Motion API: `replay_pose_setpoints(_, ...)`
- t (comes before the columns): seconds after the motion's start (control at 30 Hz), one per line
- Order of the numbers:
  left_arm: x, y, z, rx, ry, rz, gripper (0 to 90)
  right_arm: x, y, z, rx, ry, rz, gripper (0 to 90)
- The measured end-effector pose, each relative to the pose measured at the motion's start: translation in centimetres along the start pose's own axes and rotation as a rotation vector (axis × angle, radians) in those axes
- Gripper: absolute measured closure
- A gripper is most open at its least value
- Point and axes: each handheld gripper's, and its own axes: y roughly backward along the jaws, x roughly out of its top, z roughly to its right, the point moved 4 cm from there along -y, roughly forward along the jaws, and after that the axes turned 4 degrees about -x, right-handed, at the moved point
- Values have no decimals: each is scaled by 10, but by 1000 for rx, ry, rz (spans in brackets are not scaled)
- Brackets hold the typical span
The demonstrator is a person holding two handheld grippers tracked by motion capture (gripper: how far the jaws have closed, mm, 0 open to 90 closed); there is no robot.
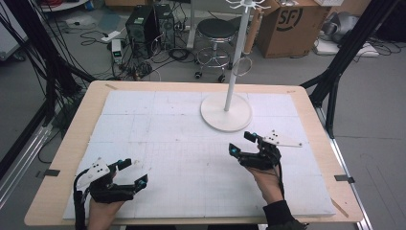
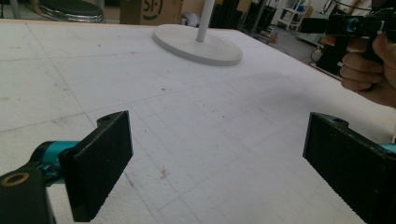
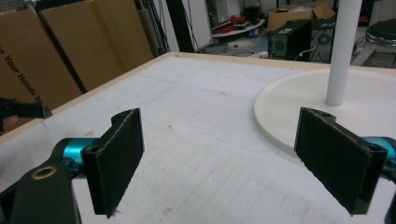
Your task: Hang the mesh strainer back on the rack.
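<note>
A white stand with a round base (image 1: 226, 112) and a tall pole (image 1: 235, 67) rises from the far middle of the white gridded mat (image 1: 182, 143). My left gripper (image 1: 134, 171) hovers over the mat's near left corner, open, with nothing between its jaws. My right gripper (image 1: 242, 142) is also open and empty, just in front of the stand's base. In the left gripper view, the left gripper (image 2: 219, 158) looks across bare mat toward the base (image 2: 198, 44) and the other hand (image 2: 369, 70). In the right gripper view, the right gripper (image 3: 224, 154) is wide apart, with the base (image 3: 289, 102) and pole (image 3: 343, 46) close ahead at right.
The mat lies on a wooden table (image 1: 76, 134). Behind the table stand a round stool (image 1: 216, 31), a cardboard box (image 1: 292, 24) and computer cases (image 1: 143, 24) among cables. Black frame struts (image 1: 342, 62) flank the table's right side.
</note>
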Motion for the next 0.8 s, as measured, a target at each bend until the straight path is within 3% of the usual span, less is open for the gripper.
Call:
replay_pose_setpoints(0.37, 0, -4, 1, -8, -1, -7, 89, -16, 4, -5, 15, 25, -51, 150)
replay_pose_setpoints(0.8, -1, -7, 2, -8, -5, -22, 89, -35, 23, -3, 8, 27, -95, 150)
